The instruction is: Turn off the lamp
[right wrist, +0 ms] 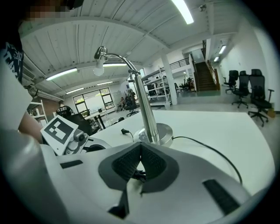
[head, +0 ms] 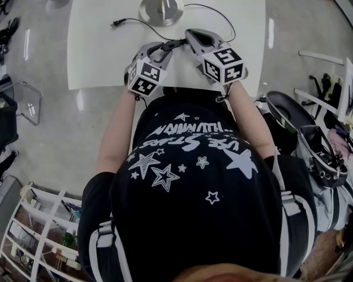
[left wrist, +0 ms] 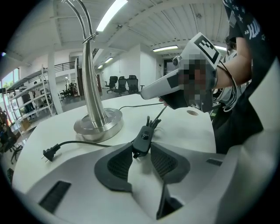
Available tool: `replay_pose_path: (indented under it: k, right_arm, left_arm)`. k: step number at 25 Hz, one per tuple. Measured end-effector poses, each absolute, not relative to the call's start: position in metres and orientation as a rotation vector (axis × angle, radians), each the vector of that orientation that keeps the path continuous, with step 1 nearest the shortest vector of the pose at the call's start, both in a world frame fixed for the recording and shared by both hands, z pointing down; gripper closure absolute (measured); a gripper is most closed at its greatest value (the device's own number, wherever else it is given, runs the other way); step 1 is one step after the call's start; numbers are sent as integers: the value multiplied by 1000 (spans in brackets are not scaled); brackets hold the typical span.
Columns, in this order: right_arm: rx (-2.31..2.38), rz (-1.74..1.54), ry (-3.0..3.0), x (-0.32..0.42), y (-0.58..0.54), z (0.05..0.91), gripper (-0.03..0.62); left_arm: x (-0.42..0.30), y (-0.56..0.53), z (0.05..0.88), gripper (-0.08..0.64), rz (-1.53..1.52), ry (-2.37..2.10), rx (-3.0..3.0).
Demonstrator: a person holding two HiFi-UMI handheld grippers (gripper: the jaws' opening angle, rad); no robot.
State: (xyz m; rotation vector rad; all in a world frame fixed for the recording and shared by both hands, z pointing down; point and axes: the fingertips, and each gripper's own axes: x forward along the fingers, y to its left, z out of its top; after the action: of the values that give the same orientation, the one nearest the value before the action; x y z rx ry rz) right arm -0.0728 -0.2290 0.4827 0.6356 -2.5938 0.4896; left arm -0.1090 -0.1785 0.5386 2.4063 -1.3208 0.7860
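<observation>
A silver lamp stands with its round base at the far side of the white table; its stem curves up to a bulb. Its black cord runs across the table to an inline switch, and the plug lies loose on the tabletop. My left gripper has both pads against the near end of the switch. My right gripper is shut on the cord just beyond the switch, and its tip shows there in the left gripper view.
The table's near edge is right under my arms. On the floor, a chair stands at the left, a wire shelf at the lower left, and bags and gear at the right.
</observation>
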Motion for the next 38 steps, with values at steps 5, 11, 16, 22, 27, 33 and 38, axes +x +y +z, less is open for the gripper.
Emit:
replay_pose_path:
  k: [5, 11, 16, 22, 27, 33, 38]
  right_arm:
    - [482, 506, -2548, -83, -211, 495, 588]
    - [350, 488, -2496, -95, -191, 505, 588]
    - [272, 470, -2458, -106, -181, 515, 588]
    - [239, 445, -2408, -113, -175, 522, 588]
    - [238, 412, -2354, -116, -174, 523, 588]
    - [227, 336, -2294, -122, -170, 525, 588]
    - [238, 297, -2279, -121, -167, 522, 588]
  left_arm:
    - [-109, -177, 538, 422, 786, -1275, 2415]
    - [-109, -177, 536, 423, 772, -1251, 2404]
    - [-107, -177, 537, 423, 757, -1249, 2395]
    - [-108, -176, 536, 423, 749, -1250, 2392]
    - [-109, -176, 536, 423, 750, -1242, 2382]
    - [-108, -177, 536, 425, 752, -1235, 2373]
    - [-106, -177, 536, 425, 744, -1237, 2367]
